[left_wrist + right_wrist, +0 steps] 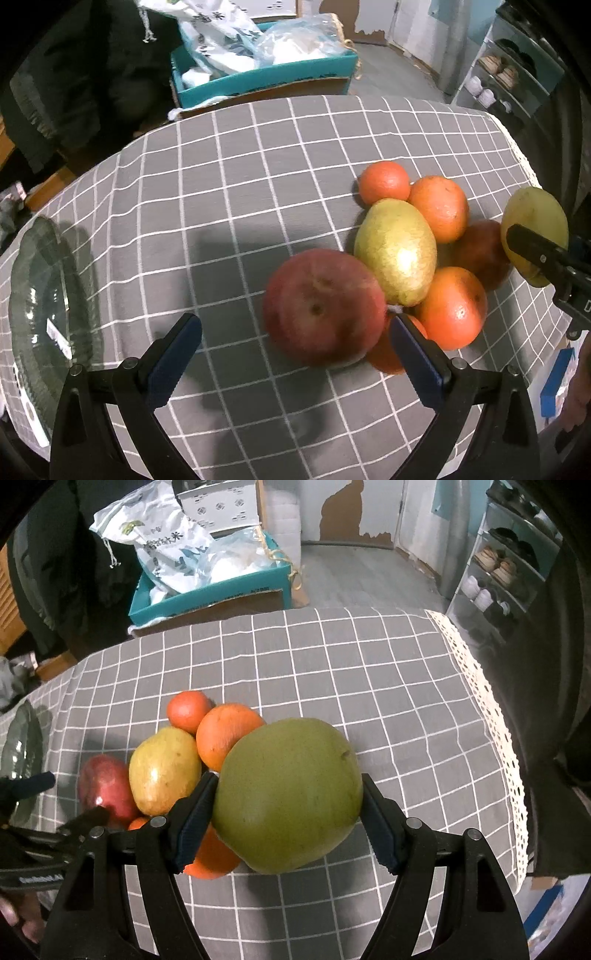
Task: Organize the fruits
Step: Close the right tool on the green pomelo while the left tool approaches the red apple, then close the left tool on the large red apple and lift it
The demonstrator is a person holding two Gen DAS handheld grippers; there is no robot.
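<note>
Green round pear (288,797) clamped between right gripper (288,819) pads above grey checked tablecloth (369,686), left gripper (295,354) spread wide, empty, beside red apple (321,306) touching pile of oranges (437,206), glass plate (40,310) far left

An orange (210,860) lies mostly hidden behind the green pear (288,794); the glass plate (40,321) is edge-cropped.

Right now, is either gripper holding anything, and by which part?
The right gripper holds a green pear, pads pressed on its two sides. The left gripper is open, holding nothing.
</note>
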